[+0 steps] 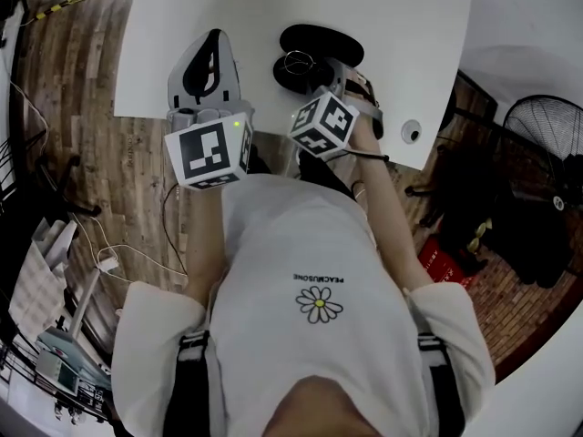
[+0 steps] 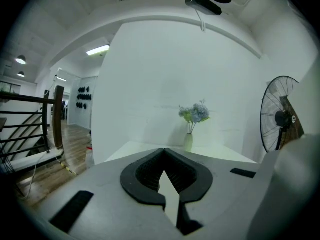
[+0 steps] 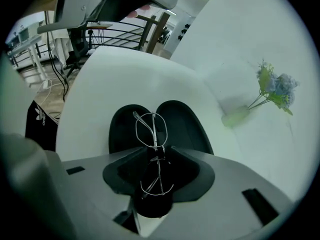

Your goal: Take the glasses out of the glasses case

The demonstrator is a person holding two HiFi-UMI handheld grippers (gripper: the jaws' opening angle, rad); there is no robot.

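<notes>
Thin wire-framed glasses (image 3: pixel 152 134) are lying in the open black case (image 3: pixel 187 126) on the white tabletop (image 3: pixel 125 74) — lifting remains. Right tool (image 3: pixel 156 153) is straddling them, spread — left tool (image 2: pixel 163 151) is idling, pressed together.

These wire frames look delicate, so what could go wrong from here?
The right tool straddles the glasses at their thin bridge; a hard squeeze could bend it, or a weak one let them twist. The left tool is off the open glasses case, so the case might slide or lift along.
</notes>
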